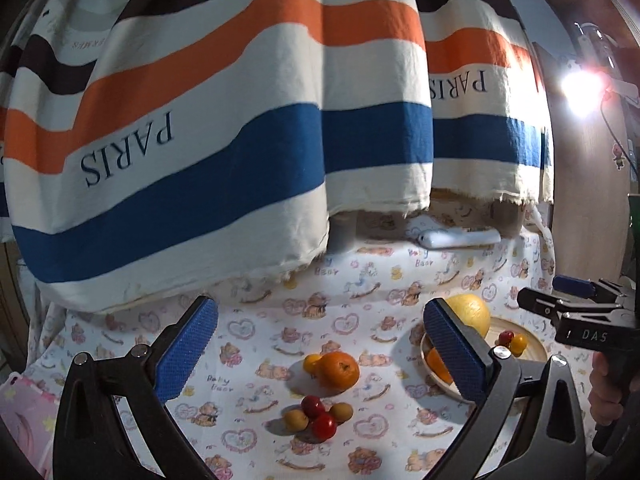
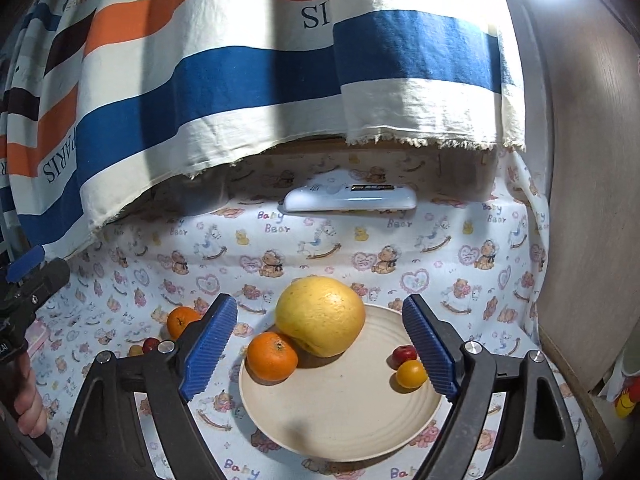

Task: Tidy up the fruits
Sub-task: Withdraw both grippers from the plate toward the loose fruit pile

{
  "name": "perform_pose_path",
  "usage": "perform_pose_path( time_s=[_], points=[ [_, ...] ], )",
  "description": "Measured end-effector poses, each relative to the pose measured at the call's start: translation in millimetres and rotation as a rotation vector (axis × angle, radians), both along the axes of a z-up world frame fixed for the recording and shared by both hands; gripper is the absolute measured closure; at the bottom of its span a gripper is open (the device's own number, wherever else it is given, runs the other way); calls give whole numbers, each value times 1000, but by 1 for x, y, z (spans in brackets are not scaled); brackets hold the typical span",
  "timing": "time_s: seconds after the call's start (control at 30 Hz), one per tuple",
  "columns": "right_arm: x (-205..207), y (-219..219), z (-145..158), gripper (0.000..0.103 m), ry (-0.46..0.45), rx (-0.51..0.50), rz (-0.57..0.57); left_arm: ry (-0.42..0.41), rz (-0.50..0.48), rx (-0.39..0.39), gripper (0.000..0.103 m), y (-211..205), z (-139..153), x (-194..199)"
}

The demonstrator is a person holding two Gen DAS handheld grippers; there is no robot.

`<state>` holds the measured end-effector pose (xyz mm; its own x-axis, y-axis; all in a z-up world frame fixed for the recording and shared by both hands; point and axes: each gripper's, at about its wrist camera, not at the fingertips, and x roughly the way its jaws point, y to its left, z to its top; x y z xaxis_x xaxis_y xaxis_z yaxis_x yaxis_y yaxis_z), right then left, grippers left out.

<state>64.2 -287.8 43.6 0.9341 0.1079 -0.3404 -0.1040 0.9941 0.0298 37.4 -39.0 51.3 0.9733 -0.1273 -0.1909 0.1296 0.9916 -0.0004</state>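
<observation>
Blue ribbed pads on black plastic arms frame both views, and each claw stands wide apart with nothing between its pads: the left gripper [image 1: 320, 356] hangs over the loose fruit on the cloth, the right gripper [image 2: 320, 354] over the plate [image 2: 344, 412]. No earlier picture is here to compare. That plate is round, cream-coloured and matte, with faint concentric rings pressed into it. On its far edge sits a big, dimpled yellow grapefruit [image 2: 320, 315], and touching it on the left is a glossy orange [image 2: 272, 356] that overhangs the rim. Near the right rim a small red fruit [image 2: 404, 355] and a smooth yellow one [image 2: 411, 373] lie touching each other, just beside the right pad. Off the plate, to its left on the soft tablecloth [image 1: 256, 328] printed with bears and hearts, a second orange [image 1: 340, 368] rests against a small yellow fruit [image 1: 312, 363]. Nearer the left claw, two shiny red fruits [image 1: 319, 416] cluster with two dull tan round ones [image 1: 296, 420]. A smooth white remote-shaped object [image 2: 350, 198] lies at the back. Above it hangs a coarse striped cloth [image 1: 224, 128] in orange, blue, cream and brown, its lower hem frayed. A person's hand [image 2: 28, 404] grips the left tool's handle.
</observation>
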Motion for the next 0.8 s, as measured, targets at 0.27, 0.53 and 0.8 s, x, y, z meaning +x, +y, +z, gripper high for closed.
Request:
perform_pose_path(
  time_s=[0.27, 0.53, 0.8],
  points=[
    [-1, 5, -8, 11, -10, 6, -3, 22, 26, -35, 1, 18, -18, 5],
    [3, 13, -15, 11, 22, -24, 3, 263, 83, -49, 1, 35, -42, 40],
    [8, 25, -22, 11, 51, -49, 25, 499, 63, -148, 32, 55, -73, 77]
  ],
)
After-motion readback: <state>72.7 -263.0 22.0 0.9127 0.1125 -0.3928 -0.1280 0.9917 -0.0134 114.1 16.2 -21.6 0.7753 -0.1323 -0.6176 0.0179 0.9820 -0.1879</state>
